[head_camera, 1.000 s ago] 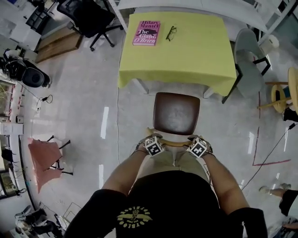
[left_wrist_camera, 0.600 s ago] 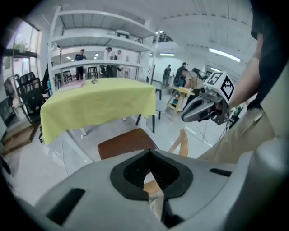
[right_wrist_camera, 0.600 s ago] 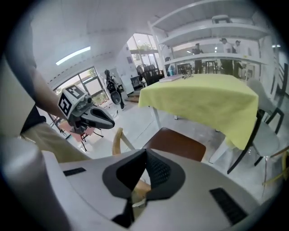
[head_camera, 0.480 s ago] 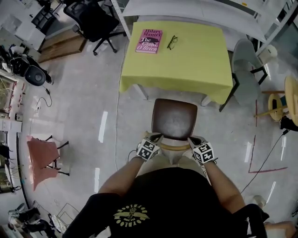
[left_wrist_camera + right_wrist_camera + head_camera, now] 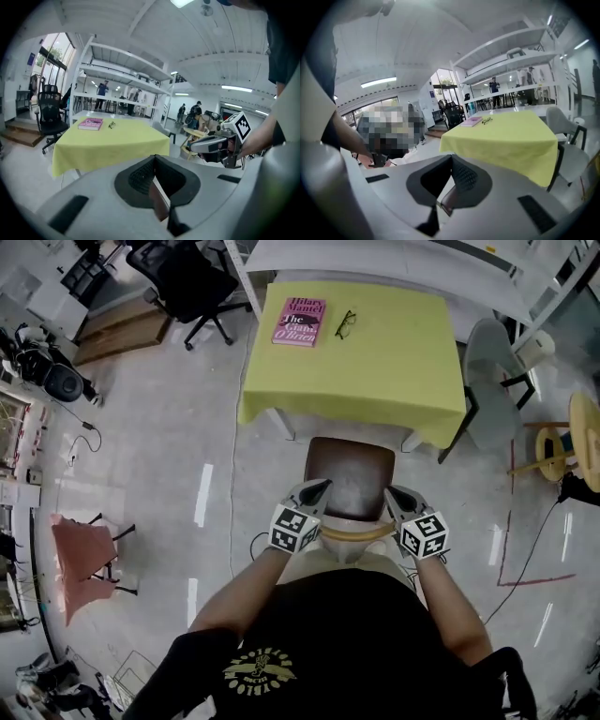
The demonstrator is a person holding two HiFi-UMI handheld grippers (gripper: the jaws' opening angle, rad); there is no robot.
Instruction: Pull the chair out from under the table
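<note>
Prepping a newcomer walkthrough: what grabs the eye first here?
The bright yellow table sits at top centre, with a pink book and glasses on its far left. Just below it stands the brown-seated chair, with the left gripper and right gripper over its backrest, jaws shut, holding nothing.

Lime-yellow table [image 5: 375,362]; pink book [image 5: 299,321] at 11 o'clock on it. Brown chair [image 5: 349,479], tan back rail. Black-and-white squares on left gripper [image 5: 321,487] and right gripper [image 5: 394,493]. Black shirt [image 5: 347,634], yellow emblem.
</note>
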